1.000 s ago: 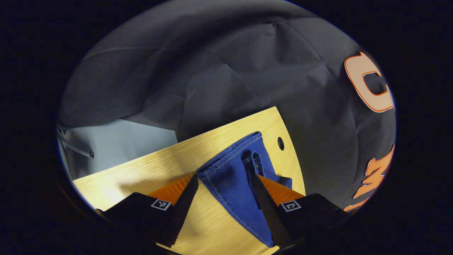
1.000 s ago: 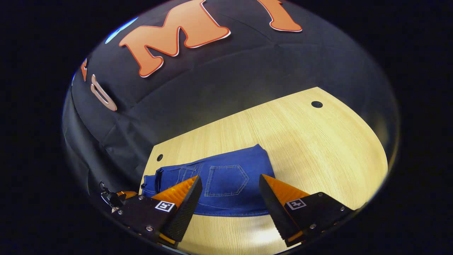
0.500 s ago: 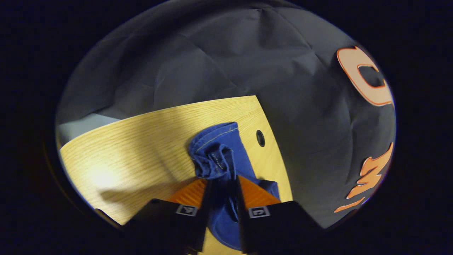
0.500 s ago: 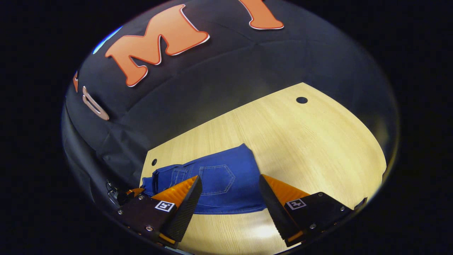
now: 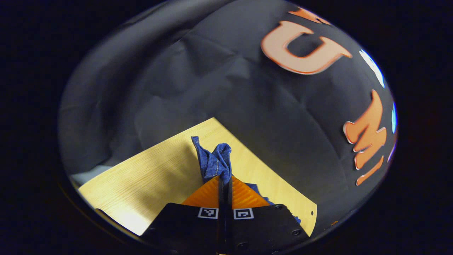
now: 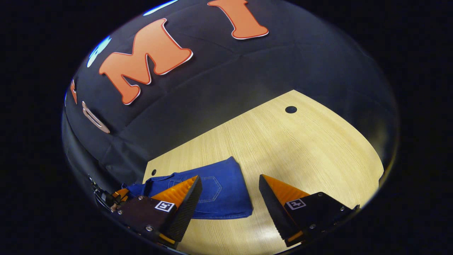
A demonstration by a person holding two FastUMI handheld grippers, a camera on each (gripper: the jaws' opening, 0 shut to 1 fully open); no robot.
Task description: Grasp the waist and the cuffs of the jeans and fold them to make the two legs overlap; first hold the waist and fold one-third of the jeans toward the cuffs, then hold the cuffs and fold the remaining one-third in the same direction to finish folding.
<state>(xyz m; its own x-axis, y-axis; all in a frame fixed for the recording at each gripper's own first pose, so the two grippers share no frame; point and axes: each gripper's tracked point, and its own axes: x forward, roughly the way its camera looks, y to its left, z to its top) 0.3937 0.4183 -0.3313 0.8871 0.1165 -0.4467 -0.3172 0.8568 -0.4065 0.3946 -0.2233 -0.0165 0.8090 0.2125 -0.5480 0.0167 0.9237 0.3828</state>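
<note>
In the left gripper view, the left gripper [image 5: 225,177] has its jaws pressed together on a bunch of blue denim. This is a part of the jeans [image 5: 213,161], and the crumpled cloth stands up above the tips of the two orange fingers [image 5: 207,194]. The pinched piece is lifted off the wooden counter [image 5: 155,177], and more blue cloth shows just to the right of the gripper, lower down, near the counter edge. I think the pinched part is an end of the jeans, but the cloth is too crumpled to say which one. A small round hole [image 5: 311,213] is in the counter close to its edge. Behind the counter hangs the black cloth wall [image 5: 177,71] of the booth.

In the right gripper view, the right gripper [image 6: 228,187] has its jaws spread wide and they hold nothing. The jeans [image 6: 230,191] lie on the counter [image 6: 283,152], folded, with a back pocket [image 6: 212,189] facing up. The left finger [image 6: 180,198] of this gripper stands in front of the jeans, and the right finger [image 6: 279,198] is beside them over bare wood. At the far left of this view the jeans rise towards another orange gripper part [image 6: 118,194]. Two round holes show in the counter, one near the jeans [image 6: 153,172] and one far away [image 6: 291,109].
</note>
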